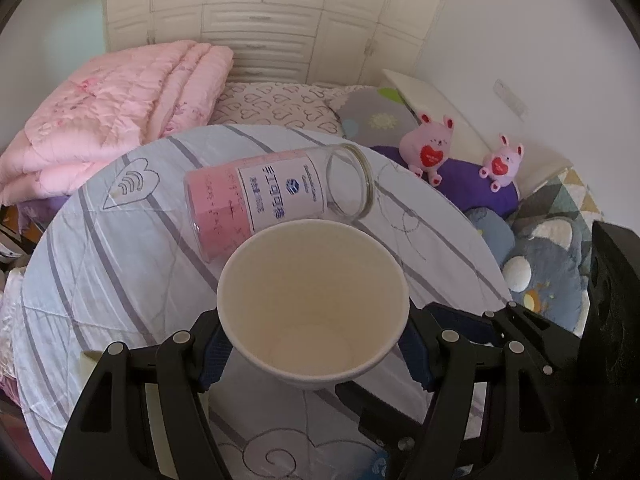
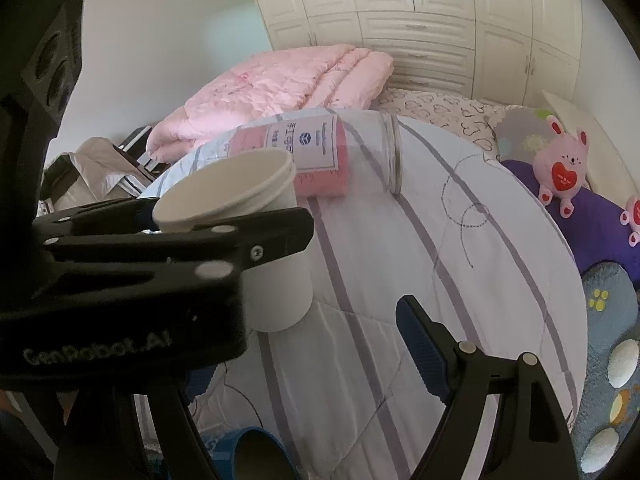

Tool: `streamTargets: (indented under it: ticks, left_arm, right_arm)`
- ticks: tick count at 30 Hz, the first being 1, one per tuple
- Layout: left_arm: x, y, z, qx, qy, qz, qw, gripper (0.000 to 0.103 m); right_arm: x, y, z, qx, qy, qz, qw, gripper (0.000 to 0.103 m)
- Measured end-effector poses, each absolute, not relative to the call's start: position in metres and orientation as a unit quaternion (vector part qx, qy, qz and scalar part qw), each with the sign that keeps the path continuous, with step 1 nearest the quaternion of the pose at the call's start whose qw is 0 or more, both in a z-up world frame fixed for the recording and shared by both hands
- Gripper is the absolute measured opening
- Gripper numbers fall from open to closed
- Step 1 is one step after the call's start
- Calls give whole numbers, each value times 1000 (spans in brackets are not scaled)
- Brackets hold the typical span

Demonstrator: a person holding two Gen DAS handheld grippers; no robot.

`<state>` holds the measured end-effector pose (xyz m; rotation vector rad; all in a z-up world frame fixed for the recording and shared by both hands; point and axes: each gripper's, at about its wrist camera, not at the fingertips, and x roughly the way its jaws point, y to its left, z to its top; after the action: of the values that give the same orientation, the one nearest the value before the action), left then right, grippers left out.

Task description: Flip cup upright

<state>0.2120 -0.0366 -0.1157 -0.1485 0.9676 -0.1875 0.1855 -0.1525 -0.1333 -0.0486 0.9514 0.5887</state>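
A white paper cup [image 1: 312, 304] stands upright, mouth up, on the round table's striped cloth [image 1: 120, 264]. My left gripper [image 1: 314, 356] is shut on the cup, its blue pads pressing the cup's two sides just below the rim. The right wrist view shows the same cup [image 2: 276, 280] with its base on the cloth and the left gripper [image 2: 168, 232] clamped round it. My right gripper [image 2: 312, 364] is open and empty, to the right of the cup; only its right finger [image 2: 424, 356] shows clearly.
A clear jar with a pink and white label [image 1: 276, 196] lies on its side just behind the cup. Beyond the table lie a folded pink quilt [image 1: 112, 116], pink plush rabbits [image 1: 428, 152] and cushions. A blue-rimmed object [image 2: 256, 456] sits at the near edge.
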Motion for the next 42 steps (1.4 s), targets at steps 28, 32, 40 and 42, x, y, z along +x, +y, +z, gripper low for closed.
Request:
streamTargets:
  ticks: [28, 32, 40, 42]
  left_arm:
    - [101, 23, -43, -49, 405, -71, 910, 103]
    - [85, 32, -31, -47, 398, -65, 914, 103]
    - [53, 40, -8, 0, 355, -33, 934, 103]
    - [44, 42, -5, 17, 342, -20, 939, 103]
  right_arm:
    - [113, -147, -59, -72, 394, 198, 895, 103]
    - [98, -136, -45, -86, 384, 182, 901, 103]
    - [72, -131, -23, -101, 375, 137, 911, 103]
    - [67, -132, -19, -101, 372, 122, 915, 103]
